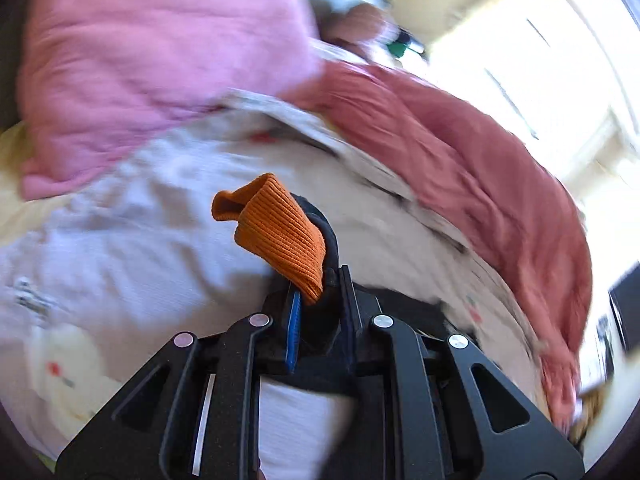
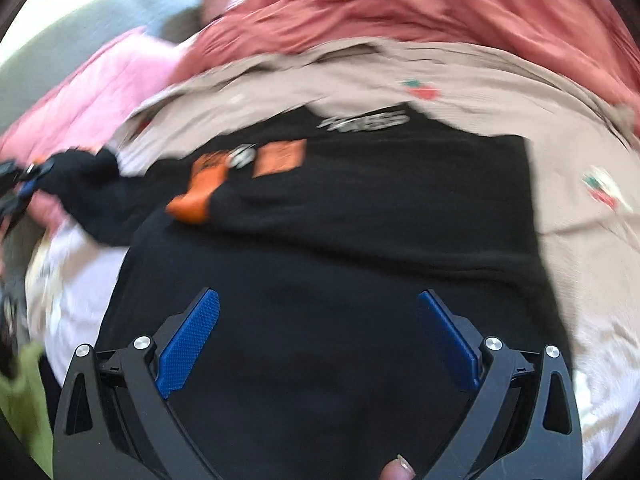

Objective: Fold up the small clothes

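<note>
Though both views are smeared by motion blur, the main things read clearly

Top: black garment (image 2: 340, 216), spread mostly flat on the bed; orange patches and pale lettering near its upper part, all too blurred to read; one sleeve stretched out to the left side of the right wrist view
Cuff: ribbed orange knit (image 1: 280, 232), folded over on itself, with black sleeve fabric beside it; sharp in the left wrist view while all else is blurred
Second cuff: orange (image 2: 190, 204), lying on the top's body, left of centre
Left gripper: (image 1: 320, 308) fingers closed almost together, pinching the cuff and its black sleeve end between the blue pads; also seen small at the far left edge of the right wrist view (image 2: 24, 188), at the end of the stretched sleeve
Right gripper: (image 2: 318, 340) fingers spread wide, nothing between them, hanging over the lower part of the top; contact with the cloth cannot be told
Sheet: beige with small red-and-green prints (image 2: 460, 80), under the top
Blanket: rust-red (image 1: 460, 152), bunched behind the sheet
Pillow: pink (image 1: 140, 60), left of the blanket
Fingertip: a person's (image 2: 396, 470), at the bottom edge of the right wrist view
</note>
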